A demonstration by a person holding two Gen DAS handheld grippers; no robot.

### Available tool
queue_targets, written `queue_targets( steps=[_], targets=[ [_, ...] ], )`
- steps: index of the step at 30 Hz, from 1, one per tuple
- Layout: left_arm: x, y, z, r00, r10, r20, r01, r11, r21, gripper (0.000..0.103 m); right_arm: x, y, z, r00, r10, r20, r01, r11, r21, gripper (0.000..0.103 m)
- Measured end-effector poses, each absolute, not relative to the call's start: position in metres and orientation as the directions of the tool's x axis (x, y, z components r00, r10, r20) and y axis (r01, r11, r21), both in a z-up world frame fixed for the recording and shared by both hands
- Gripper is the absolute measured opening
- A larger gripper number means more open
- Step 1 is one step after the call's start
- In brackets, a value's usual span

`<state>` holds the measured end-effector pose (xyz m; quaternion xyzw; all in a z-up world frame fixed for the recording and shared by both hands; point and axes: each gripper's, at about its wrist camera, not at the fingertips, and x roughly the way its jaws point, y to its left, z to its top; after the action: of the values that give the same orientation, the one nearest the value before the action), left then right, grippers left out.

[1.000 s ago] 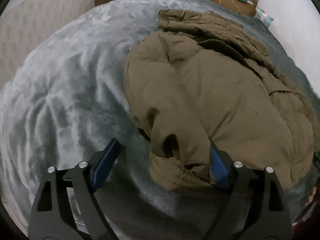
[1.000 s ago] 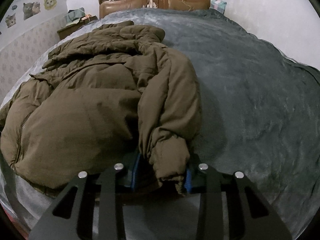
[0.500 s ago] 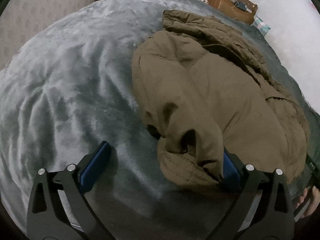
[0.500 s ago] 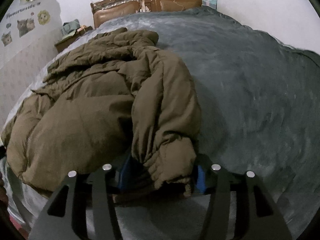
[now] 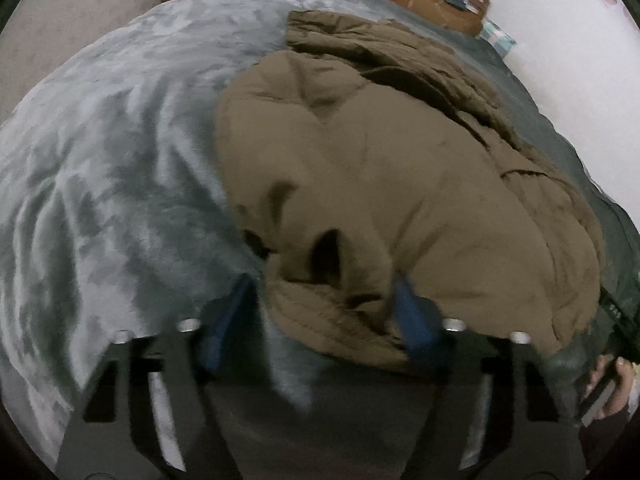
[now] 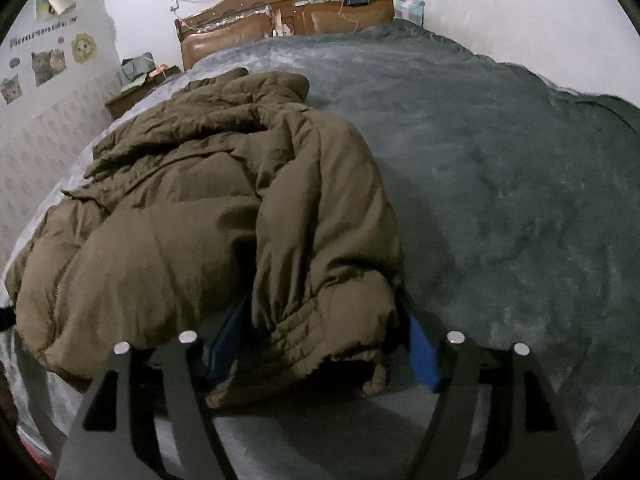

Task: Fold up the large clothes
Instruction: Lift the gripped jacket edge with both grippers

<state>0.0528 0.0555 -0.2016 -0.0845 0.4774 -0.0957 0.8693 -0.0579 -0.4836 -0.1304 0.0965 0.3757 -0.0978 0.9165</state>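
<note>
A bulky olive-brown padded jacket (image 6: 192, 240), soft and probably slippery, lies on the grey plush bed (image 6: 500, 200), best gripped at its ribbed cuffs, where the left hand-held gripper (image 5: 324, 312) is closing around one and the right hand-held gripper (image 6: 320, 332) is opening off the other.

Blanket (image 5: 120, 160) clear both sides; jacket (image 6: 200, 220) heap blocks mid-bed, headboard (image 6: 280, 20) beyond.

We see jacket (image 6: 192, 240): olive padded cloth, matt, creased, cuffs ribbed. Bed blanket (image 6: 500, 184): grey-teal plush, soft nap, patchy sheen. Headboard (image 6: 280, 20): brown wood with glossy leather-like panels, finish chipped. We note claw frames: black matt plastic, bright metal screw heads; pads (image 6: 422, 348) smooth blue. Wall stickers (image 6: 48, 64): printed paper, one curling.
</note>
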Motion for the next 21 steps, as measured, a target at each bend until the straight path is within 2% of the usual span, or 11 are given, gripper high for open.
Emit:
queue_targets(
  steps=[3,6,11,17,21],
  targets=[
    [0.055,0.043,-0.198,0.524,-0.228,-0.821,0.116,0.974,-0.196,0.039,-0.06,-0.479,-0.128,0.706,-0.139,-0.694,0.254,0.965,0.065,0.072],
    [0.057,0.036,-0.196,0.525,-0.214,-0.824,0.119,0.977,-0.178,0.029,-0.063,-0.476,-0.126,0.714,-0.153,-0.683,0.25,0.967,0.046,0.072],
    [0.054,0.047,-0.199,0.518,-0.224,-0.825,0.091,0.974,-0.207,0.026,-0.068,-0.481,-0.124,0.722,-0.144,-0.677,0.247,0.967,0.058,0.072],
    [0.051,0.045,-0.2,0.517,-0.201,-0.832,0.106,0.98,-0.171,0.026,-0.068,-0.485,-0.126,0.719,-0.112,-0.686,0.217,0.974,0.068,0.07],
    [0.055,0.037,-0.2,0.514,-0.183,-0.838,0.128,0.982,-0.136,0.026,-0.064,-0.481,-0.131,0.713,-0.072,-0.698,0.148,0.988,0.05,0.055]
  ],
)
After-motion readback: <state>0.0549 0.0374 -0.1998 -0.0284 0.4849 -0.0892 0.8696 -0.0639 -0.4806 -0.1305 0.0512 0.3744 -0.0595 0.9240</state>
